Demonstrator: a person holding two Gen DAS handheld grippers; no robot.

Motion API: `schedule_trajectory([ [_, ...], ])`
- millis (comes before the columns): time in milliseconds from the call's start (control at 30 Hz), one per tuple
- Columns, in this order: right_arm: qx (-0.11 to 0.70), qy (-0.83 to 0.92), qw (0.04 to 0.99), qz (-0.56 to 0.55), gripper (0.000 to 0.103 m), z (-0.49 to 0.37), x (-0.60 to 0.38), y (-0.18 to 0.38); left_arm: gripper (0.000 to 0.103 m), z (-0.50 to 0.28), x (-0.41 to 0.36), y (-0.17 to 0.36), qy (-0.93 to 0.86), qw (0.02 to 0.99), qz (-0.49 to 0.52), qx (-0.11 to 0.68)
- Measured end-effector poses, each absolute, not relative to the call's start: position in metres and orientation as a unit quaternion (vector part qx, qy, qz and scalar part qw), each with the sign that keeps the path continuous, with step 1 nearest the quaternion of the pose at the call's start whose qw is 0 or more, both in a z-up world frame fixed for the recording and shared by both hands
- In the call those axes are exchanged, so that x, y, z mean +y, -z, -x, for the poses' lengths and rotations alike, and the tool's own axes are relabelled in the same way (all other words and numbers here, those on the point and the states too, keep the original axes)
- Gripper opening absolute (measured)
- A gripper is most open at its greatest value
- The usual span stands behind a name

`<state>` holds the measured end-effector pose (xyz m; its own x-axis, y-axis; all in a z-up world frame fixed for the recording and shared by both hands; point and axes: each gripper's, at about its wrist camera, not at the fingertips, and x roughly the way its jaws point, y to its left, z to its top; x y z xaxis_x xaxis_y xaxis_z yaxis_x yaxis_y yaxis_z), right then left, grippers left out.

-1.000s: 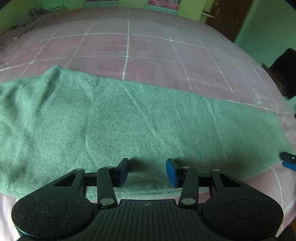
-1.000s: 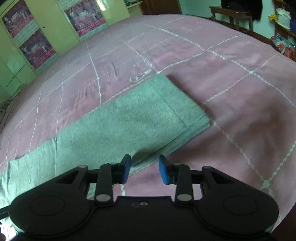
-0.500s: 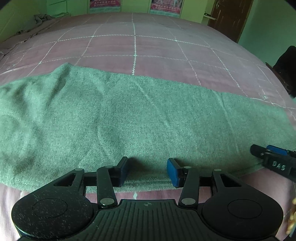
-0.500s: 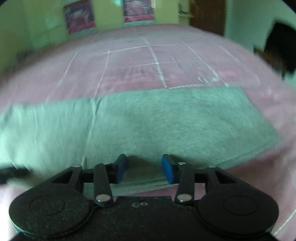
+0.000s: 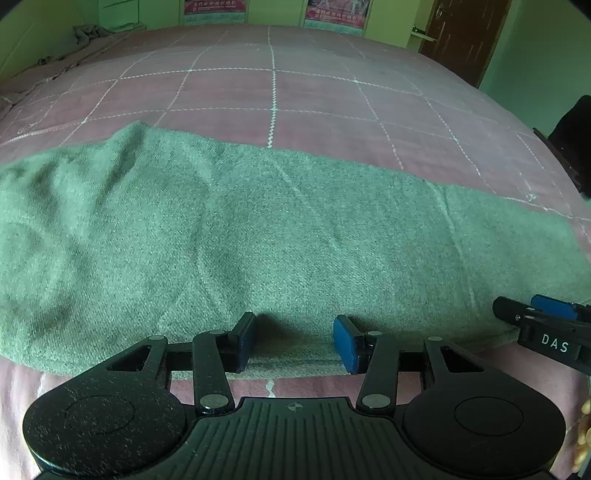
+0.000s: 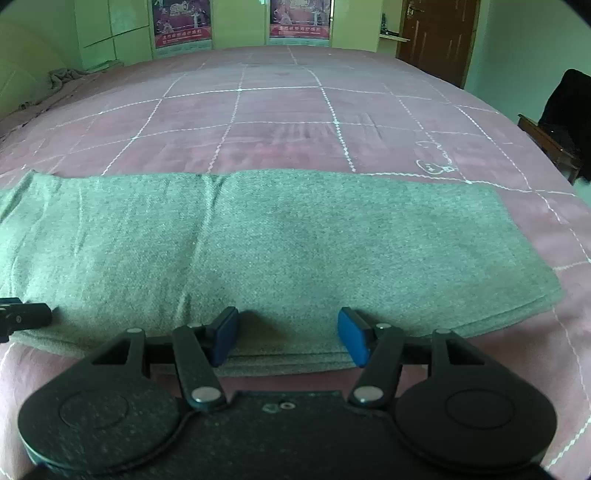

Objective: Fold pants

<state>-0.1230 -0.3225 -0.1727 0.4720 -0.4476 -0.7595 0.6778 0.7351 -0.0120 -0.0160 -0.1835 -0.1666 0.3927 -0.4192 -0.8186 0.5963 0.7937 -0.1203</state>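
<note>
Grey-green pants [image 5: 280, 236] lie folded lengthwise in a long band across the pink bed; they also show in the right wrist view [image 6: 295, 243]. My left gripper [image 5: 293, 341] is open, its blue pads straddling the near edge of the pants around the middle. My right gripper [image 6: 288, 336] is open at the same near edge, closer to the right end of the band. The right gripper also shows at the right of the left wrist view [image 5: 546, 325], and the left gripper's tip shows at the left of the right wrist view [image 6: 22, 317].
The pink checked bedspread [image 5: 273, 88] stretches far beyond the pants. A crumpled cloth [image 5: 88, 33] lies at the far left corner. A dark door [image 6: 436, 33] and a dark chair with clothing [image 6: 565, 122] stand to the right. Posters [image 6: 299, 18] hang on the far wall.
My right gripper swung from the pants' right end to face the near edge squarely, beside the left one. My left gripper drew back slightly to the near edge. Both stayed open.
</note>
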Motion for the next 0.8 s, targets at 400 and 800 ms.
schedule_trajectory([
  [400, 0.392, 0.328, 0.847, -0.146, 0.062, 0.119, -0.32, 0.169, 0.05, 0.014, -0.178, 0.153, 0.314, 0.832, -0.083, 0.451],
  [800, 0.396, 0.324, 0.852, -0.109, 0.054, 0.061, -0.347, 0.165, 0.055, -0.048, -0.175, 0.172, 0.262, 0.851, -0.12, 0.438],
])
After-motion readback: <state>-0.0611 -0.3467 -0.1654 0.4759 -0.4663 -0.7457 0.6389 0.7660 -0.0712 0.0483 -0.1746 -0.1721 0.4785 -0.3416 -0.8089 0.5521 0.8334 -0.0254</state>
